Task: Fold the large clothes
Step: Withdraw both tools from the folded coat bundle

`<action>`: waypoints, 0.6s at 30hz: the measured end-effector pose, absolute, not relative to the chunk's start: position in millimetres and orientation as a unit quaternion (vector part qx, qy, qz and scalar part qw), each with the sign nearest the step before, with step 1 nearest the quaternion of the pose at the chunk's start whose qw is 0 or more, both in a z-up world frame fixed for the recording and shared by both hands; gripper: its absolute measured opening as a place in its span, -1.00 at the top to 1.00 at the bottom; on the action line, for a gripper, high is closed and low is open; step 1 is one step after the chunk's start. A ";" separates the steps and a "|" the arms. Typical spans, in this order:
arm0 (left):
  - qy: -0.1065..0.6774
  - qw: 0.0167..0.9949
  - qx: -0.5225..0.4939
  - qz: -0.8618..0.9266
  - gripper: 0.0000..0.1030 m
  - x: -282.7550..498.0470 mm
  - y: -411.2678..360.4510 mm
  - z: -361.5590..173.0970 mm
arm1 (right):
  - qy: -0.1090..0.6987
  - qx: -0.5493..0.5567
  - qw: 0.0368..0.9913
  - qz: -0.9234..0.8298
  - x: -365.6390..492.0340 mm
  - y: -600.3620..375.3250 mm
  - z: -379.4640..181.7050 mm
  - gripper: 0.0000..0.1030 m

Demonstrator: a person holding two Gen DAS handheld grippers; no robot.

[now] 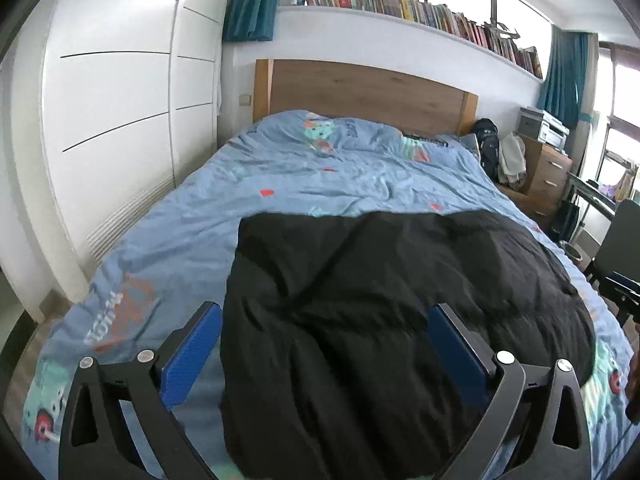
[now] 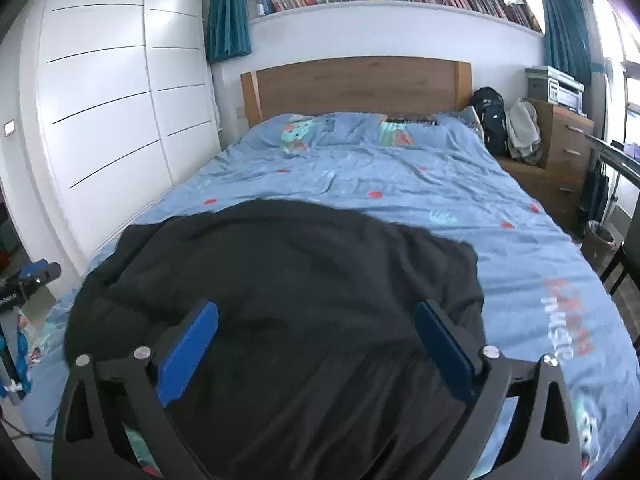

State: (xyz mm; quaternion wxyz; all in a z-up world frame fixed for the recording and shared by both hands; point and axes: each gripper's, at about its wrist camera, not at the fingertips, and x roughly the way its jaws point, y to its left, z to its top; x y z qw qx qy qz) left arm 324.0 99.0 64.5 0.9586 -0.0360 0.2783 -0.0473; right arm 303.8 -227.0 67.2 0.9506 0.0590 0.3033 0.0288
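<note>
A large black garment (image 1: 384, 320) of soft, creased fabric lies spread flat on the near half of a bed covered with a light-blue cartoon-print duvet (image 1: 280, 176). The left gripper (image 1: 326, 338), black-framed with blue pads, hangs above it with jaws spread wide and nothing between them; the right gripper (image 2: 316, 334) does likewise. A wooden headboard (image 2: 356, 80) stands at twelve o'clock, white wardrobe doors (image 2: 104, 92) at nine o'clock, a wooden chest of drawers (image 2: 568, 140) at two o'clock.
</note>
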 end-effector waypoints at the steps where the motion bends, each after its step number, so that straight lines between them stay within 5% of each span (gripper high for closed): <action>1: 0.280 0.958 -0.033 -0.050 -0.98 316.3 95.3 63.3 | 0.306 0.057 0.950 0.032 294.1 -220.1 69.2 -1.00; 18: 0.261 0.963 -0.026 -0.062 -0.99 149.5 71.9 93.4 | 0.307 0.027 0.951 -0.013 132.8 -135.9 126.9 -1.00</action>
